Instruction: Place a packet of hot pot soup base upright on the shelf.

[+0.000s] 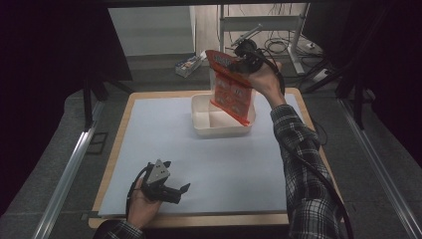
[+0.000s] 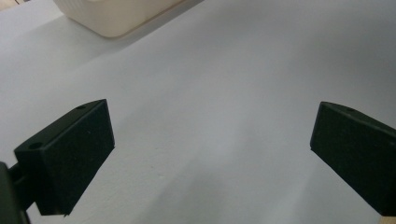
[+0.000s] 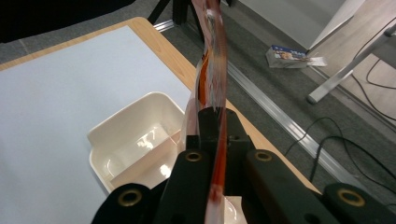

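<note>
A flat red and orange snack packet [image 1: 230,88] hangs tilted over the cream two-compartment tray [image 1: 201,124] at the table's far middle, its lower edge down at the tray's right side. My right gripper [image 1: 247,63] is shut on the packet's upper right edge. In the right gripper view the packet [image 3: 212,70] runs edge-on between the closed jaws, with the tray [image 3: 122,125] below it. My left gripper [image 1: 173,191] rests near the table's front left, held by a hand, open with nothing in it. Its two black fingers [image 2: 70,156] stand wide over bare white surface.
A white sheet [image 1: 164,144] covers the wooden table [image 1: 117,139]. Beyond the far edge lie a small box [image 1: 188,65] on the floor, cables and metal frame legs [image 1: 297,45]. A corner of the tray [image 2: 112,21] shows at the top of the left gripper view.
</note>
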A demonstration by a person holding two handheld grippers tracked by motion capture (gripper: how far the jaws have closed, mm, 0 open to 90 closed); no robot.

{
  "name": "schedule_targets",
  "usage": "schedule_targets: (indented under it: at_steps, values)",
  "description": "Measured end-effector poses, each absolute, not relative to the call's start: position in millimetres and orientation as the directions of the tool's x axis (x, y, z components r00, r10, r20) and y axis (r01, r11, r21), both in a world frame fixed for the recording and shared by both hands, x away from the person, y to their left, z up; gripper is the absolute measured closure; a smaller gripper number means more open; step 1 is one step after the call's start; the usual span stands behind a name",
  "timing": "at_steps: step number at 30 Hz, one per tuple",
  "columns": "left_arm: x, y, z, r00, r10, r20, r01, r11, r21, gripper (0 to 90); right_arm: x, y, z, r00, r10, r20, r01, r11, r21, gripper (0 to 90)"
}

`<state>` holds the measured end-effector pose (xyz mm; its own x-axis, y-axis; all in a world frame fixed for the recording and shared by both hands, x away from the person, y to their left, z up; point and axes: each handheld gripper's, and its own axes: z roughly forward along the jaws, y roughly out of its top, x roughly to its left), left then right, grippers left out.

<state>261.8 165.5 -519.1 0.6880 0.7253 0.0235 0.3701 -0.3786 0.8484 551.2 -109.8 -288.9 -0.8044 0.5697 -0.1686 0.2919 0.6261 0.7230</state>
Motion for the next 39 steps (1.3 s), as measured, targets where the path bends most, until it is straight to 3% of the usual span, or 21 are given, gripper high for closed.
schedule_targets:
  at_steps: [7,16,27,32,34,35,38,39]
  values:
    - [262,165,-519,0.690,0.723,0.026,0.370,-0.384,0.846,0.0,554,-104,-294,-0.812,0.563,-0.154,0.295,0.624,0.724,88.9]
    - [262,164,-520,0.691,0.722,0.028,0.370,-0.387,0.844,0.0,571,-111,-324,-0.807,0.583,-0.098,0.357,0.612,0.706,88.7]
    - [262,163,-520,0.694,0.719,0.030,0.373,-0.394,0.840,0.0,591,-141,-343,-0.720,0.688,-0.097,0.430,0.551,0.716,82.6]
    - [263,163,-521,0.693,0.720,0.030,0.376,-0.397,0.837,0.0,597,-147,-351,-0.691,0.712,-0.125,0.447,0.557,0.700,73.6]
    - [263,163,-521,0.693,0.720,0.029,0.377,-0.396,0.838,0.0,600,-149,-355,-0.662,0.733,-0.156,0.442,0.550,0.708,55.4]
    - [263,163,-521,0.693,0.720,0.029,0.377,-0.396,0.838,0.0,600,-149,-355,-0.662,0.733,-0.156,0.442,0.550,0.708,55.4]
    - [263,163,-521,0.694,0.720,0.031,0.377,-0.400,0.835,0.0,604,-149,-356,-0.639,0.749,-0.175,0.443,0.545,0.712,33.5]
    - [263,163,-521,0.694,0.720,0.031,0.377,-0.400,0.835,0.0,604,-149,-356,-0.639,0.749,-0.175,0.443,0.545,0.712,33.5]
